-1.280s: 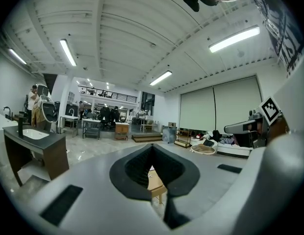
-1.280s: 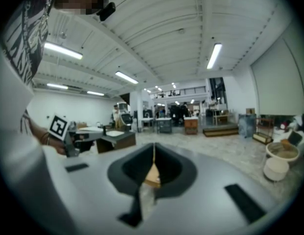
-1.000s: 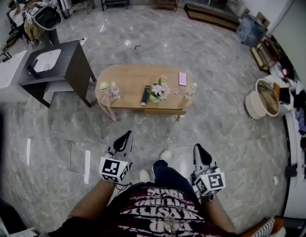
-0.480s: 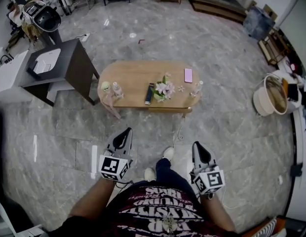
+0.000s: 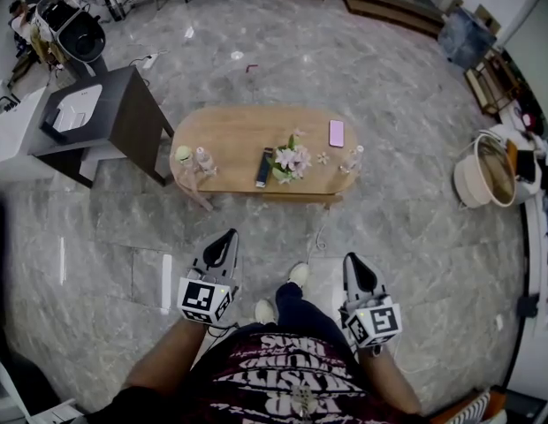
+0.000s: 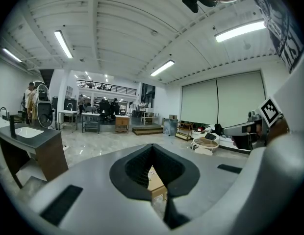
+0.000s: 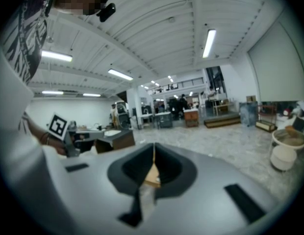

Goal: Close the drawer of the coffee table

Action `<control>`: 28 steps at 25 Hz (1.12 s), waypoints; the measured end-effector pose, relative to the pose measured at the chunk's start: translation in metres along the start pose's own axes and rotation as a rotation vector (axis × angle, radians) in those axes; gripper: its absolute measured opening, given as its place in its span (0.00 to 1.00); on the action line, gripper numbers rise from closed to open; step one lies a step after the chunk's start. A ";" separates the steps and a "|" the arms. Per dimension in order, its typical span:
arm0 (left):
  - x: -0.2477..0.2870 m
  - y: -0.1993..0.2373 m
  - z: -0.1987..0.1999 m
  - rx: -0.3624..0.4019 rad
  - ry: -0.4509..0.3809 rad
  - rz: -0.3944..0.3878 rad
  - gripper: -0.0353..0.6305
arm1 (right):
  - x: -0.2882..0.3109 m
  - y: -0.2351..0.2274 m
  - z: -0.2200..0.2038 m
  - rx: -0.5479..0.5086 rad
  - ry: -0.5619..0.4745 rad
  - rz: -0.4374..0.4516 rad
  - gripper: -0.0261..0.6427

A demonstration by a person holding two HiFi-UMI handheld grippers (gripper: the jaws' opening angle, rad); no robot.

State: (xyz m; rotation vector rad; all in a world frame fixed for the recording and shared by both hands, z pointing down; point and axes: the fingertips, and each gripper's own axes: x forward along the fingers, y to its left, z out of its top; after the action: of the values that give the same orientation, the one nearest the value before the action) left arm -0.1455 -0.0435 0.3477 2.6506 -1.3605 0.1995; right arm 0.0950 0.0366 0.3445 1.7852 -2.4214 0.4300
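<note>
The oval wooden coffee table [image 5: 239, 135] stands on the marble floor ahead of me, with its drawer [image 5: 300, 198] showing as a thin strip sticking out at the near right edge. On top lie a dark remote [image 5: 263, 166], a small flower bunch [image 5: 290, 159], a pink phone [image 5: 336, 133] and small bottles. My left gripper [image 5: 227, 237] and right gripper [image 5: 353, 260] are held low in front of me, well short of the table, both shut and empty. The table top [image 6: 155, 180] shows through the left jaws' gap, and the table top [image 7: 152, 173] likewise in the right gripper view.
A dark stand with a white basin [image 5: 97, 117] is at the left of the table. A round basket [image 5: 484, 170] sits at the right by cluttered shelves. A thin cable [image 5: 320, 232] runs on the floor from the table toward my shoes [image 5: 296, 276].
The floor and the table have shifted a little in the head view as I move forward. Both grippers keep their place before me and stay shut.
</note>
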 end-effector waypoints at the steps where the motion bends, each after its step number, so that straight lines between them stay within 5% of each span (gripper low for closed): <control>1: 0.004 0.000 -0.001 -0.003 0.001 -0.002 0.09 | 0.002 -0.002 -0.001 0.001 0.005 0.000 0.09; 16: 0.074 0.005 0.001 -0.025 0.024 0.011 0.09 | 0.053 -0.054 0.014 -0.001 0.036 0.020 0.09; 28: 0.129 0.022 0.041 0.017 -0.001 0.120 0.09 | 0.121 -0.105 0.049 -0.007 0.006 0.124 0.09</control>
State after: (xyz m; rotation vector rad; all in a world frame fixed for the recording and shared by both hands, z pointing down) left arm -0.0869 -0.1662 0.3336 2.5846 -1.5255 0.2242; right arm 0.1617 -0.1168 0.3450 1.6339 -2.5358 0.4364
